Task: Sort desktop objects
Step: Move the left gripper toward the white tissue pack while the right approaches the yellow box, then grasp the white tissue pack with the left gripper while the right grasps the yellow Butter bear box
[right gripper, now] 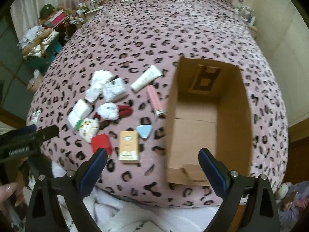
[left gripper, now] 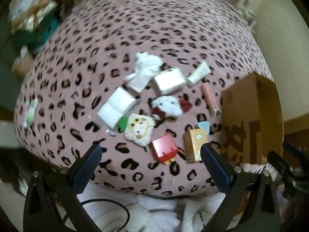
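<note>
Small objects lie scattered on a pink leopard-print bed (left gripper: 135,29): a red box (left gripper: 164,147), a tan box (left gripper: 195,145), a blue triangle (right gripper: 143,131), a pink tube (right gripper: 153,99), a white tube (right gripper: 145,78), white packets (left gripper: 115,106), a white carton (left gripper: 169,81) and plush toys (left gripper: 168,106). An open, empty cardboard box (right gripper: 195,123) stands to their right. My left gripper (left gripper: 151,150) is open and empty, hovering near the red and tan boxes. My right gripper (right gripper: 152,154) is open and empty, between the tan box (right gripper: 128,147) and the cardboard box.
A cluttered shelf with boxes and toys (right gripper: 46,31) stands left of the bed. A cream wall (right gripper: 280,38) runs along the right. White fluffy fabric (right gripper: 135,212) and a black cable (left gripper: 108,208) lie below the bed's near edge. The left gripper shows in the right wrist view (right gripper: 27,141).
</note>
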`<state>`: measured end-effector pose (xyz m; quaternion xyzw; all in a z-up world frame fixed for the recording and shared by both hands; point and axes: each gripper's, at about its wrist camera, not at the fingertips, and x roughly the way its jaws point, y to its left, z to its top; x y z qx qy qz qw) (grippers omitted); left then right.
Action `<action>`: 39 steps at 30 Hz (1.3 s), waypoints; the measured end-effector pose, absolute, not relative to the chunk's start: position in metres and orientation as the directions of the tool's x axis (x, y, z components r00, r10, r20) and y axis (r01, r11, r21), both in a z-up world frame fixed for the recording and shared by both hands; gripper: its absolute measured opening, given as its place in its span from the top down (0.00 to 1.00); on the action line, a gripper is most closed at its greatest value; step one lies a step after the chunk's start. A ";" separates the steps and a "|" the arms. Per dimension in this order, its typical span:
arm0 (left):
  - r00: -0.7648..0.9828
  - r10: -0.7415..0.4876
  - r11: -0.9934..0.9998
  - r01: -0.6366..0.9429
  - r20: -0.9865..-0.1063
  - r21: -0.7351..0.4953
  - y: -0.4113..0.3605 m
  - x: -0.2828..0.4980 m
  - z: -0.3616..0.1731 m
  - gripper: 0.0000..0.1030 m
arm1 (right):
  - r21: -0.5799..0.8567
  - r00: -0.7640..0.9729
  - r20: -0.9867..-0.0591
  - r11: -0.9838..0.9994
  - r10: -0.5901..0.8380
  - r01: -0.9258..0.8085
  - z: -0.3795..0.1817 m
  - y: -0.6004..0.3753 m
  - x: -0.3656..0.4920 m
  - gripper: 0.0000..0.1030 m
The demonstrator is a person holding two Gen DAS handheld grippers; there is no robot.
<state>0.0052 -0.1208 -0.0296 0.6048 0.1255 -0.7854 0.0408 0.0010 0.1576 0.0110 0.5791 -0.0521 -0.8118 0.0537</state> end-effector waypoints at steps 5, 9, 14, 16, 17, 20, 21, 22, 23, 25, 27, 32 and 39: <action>-0.245 0.101 -0.940 0.295 -0.964 -0.173 -0.166 0.011 -0.054 0.00 | 0.189 -0.293 -0.934 -0.979 -0.202 0.072 0.002 0.130 -0.004 0.05; -0.206 0.073 -0.940 0.313 -0.976 -0.137 -0.191 0.006 -0.083 0.00 | 0.210 -0.240 -0.944 -0.973 -0.227 0.095 -0.016 0.108 -0.011 0.05; -0.174 0.001 -0.961 0.273 -0.985 -0.050 -0.210 -0.016 -0.126 0.01 | 0.221 -0.171 -0.957 -0.972 -0.232 0.081 -0.048 0.093 -0.022 0.05; -0.175 0.012 -0.970 0.237 -0.984 -0.054 -0.214 -0.027 -0.141 0.01 | 0.226 -0.144 -0.962 -0.972 -0.232 0.058 -0.064 0.093 -0.026 0.05; -0.173 0.029 -0.973 0.222 -0.985 -0.067 -0.215 -0.032 -0.146 0.01 | 0.224 -0.134 -0.964 -0.973 -0.229 0.047 -0.070 0.094 -0.028 0.05; -0.164 0.102 -0.975 0.182 -0.981 -0.131 -0.216 -0.049 -0.162 0.01 | 0.168 -0.126 -0.978 -0.986 -0.169 0.019 -0.084 0.097 -0.034 0.05; -0.156 0.110 -0.976 0.168 -0.982 -0.136 -0.214 -0.054 -0.166 0.01 | 0.140 -0.122 -0.982 -0.990 -0.141 0.018 -0.086 0.097 -0.036 0.05; -0.159 0.110 -0.981 0.143 -0.981 -0.133 -0.211 -0.060 -0.168 0.01 | 0.130 -0.122 -0.984 -0.991 -0.131 0.017 -0.086 0.097 -0.037 0.05; -0.161 0.104 -0.984 0.127 -0.981 -0.125 -0.207 -0.063 -0.170 0.01 | 0.137 -0.127 -0.982 -0.990 -0.138 0.016 -0.084 0.096 -0.038 0.05; -0.164 0.100 -0.988 0.097 -0.981 -0.117 -0.201 -0.072 -0.172 0.01 | 0.173 -0.132 -0.976 -0.985 -0.174 0.023 -0.078 0.093 -0.040 0.05; -0.162 0.113 -0.989 0.076 -0.980 -0.127 -0.197 -0.080 -0.176 0.01 | 0.186 -0.143 -0.971 -0.981 -0.192 0.053 -0.072 0.084 -0.042 0.05; -0.147 0.118 -0.991 0.052 -0.982 -0.126 -0.192 -0.093 -0.188 0.01 | 0.239 -0.096 -0.965 -0.968 -0.246 0.074 -0.084 0.071 -0.051 0.05; -0.103 0.091 -0.994 0.047 -0.991 -0.096 -0.195 -0.103 -0.217 0.01 | 0.263 -0.010 -0.964 -0.963 -0.264 0.067 -0.115 0.068 -0.059 0.05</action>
